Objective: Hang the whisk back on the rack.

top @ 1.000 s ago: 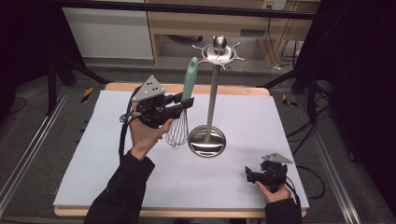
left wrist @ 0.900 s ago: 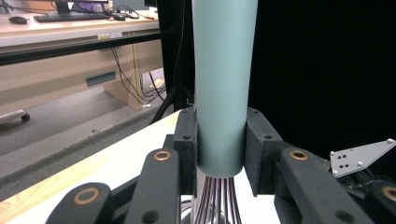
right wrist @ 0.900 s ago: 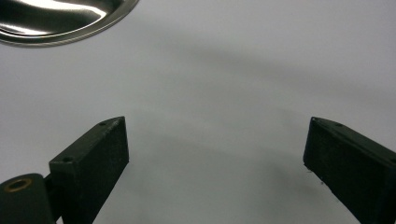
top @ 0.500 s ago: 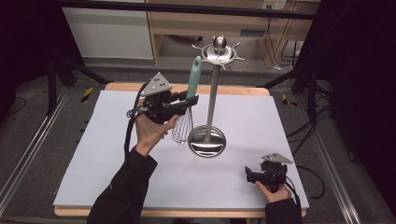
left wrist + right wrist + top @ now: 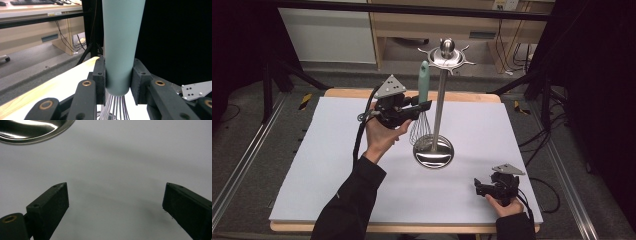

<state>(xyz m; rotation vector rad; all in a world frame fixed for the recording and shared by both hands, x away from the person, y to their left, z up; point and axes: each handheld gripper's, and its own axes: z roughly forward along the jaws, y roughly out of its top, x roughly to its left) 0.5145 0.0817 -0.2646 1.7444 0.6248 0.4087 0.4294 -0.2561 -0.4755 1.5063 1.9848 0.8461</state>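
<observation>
1. Left tongs [image 5: 424, 106] clamp the whisk [image 5: 422, 107] low on its green handle, wires down, upright, so the handle tip can likely reach a hook.
2. Whisk hangs in the air just beside the stand [image 5: 439, 100], wires near the pole above the round base.
3. Hook ring up top, close to the handle tip; tight spot, could knock the pole.
4. Right tongs [image 5: 477, 186] sit wide, holding nothing, low on the worktop [image 5: 327, 165] near its front right edge.
5. Plenty of open room left and front.
</observation>
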